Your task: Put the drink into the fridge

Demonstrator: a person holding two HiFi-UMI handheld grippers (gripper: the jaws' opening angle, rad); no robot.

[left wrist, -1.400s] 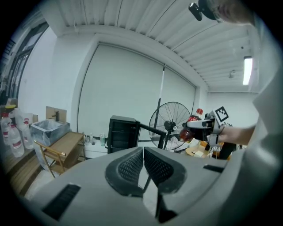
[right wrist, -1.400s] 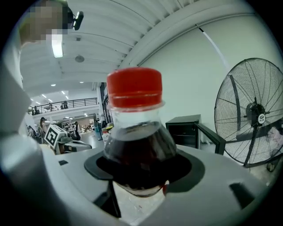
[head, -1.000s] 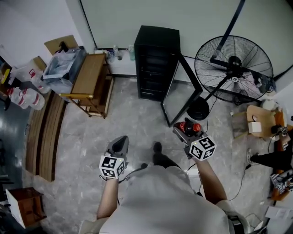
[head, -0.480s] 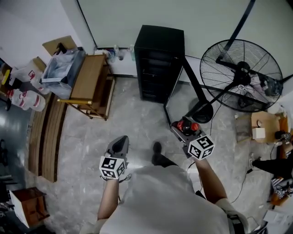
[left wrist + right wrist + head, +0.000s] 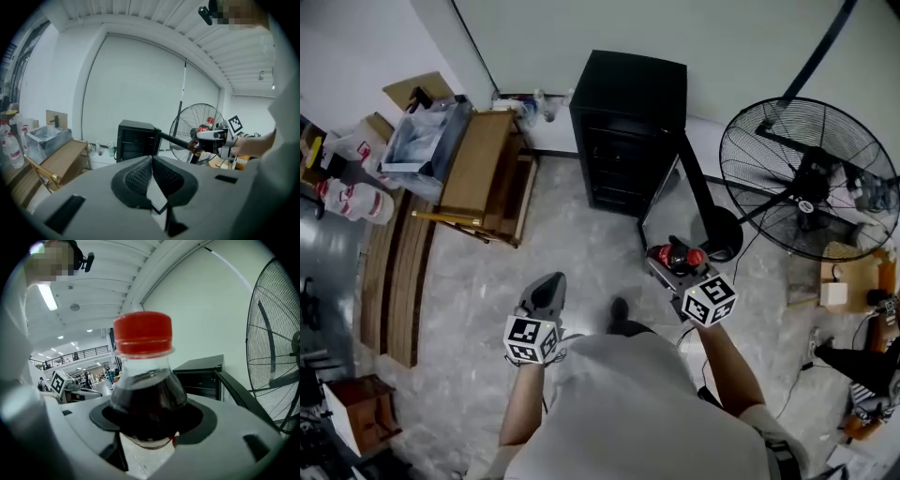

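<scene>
Against the far wall, at the upper right of the head view, a large black floor fan [image 5: 811, 178] stands on its round base. Left of it, at upper centre, is the black mini fridge [image 5: 630, 112], its shelves showing and its glass door [image 5: 664, 192] swung open toward the lower right. Further left, a wooden cart [image 5: 483, 169] sits on the pale stone floor [image 5: 581, 253], with a clear plastic bin [image 5: 422, 139] beside it. The person's torso [image 5: 628, 412] fills the bottom centre, both forearms reaching forward.

At lower left of centre, the left gripper [image 5: 546, 292] points up the frame over bare floor. Its own view shows the jaws pressed together with nothing between them.

At lower right of centre, the right gripper [image 5: 673, 267] has its jaws spread wide around a drink bottle [image 5: 677, 255], clamped on its body. The bottle holds dark liquid, stands upright and is held in the air just below the bottom edge of the open door, still outside the fridge. Its red cap [image 5: 143, 333] is screwed on.
</scene>
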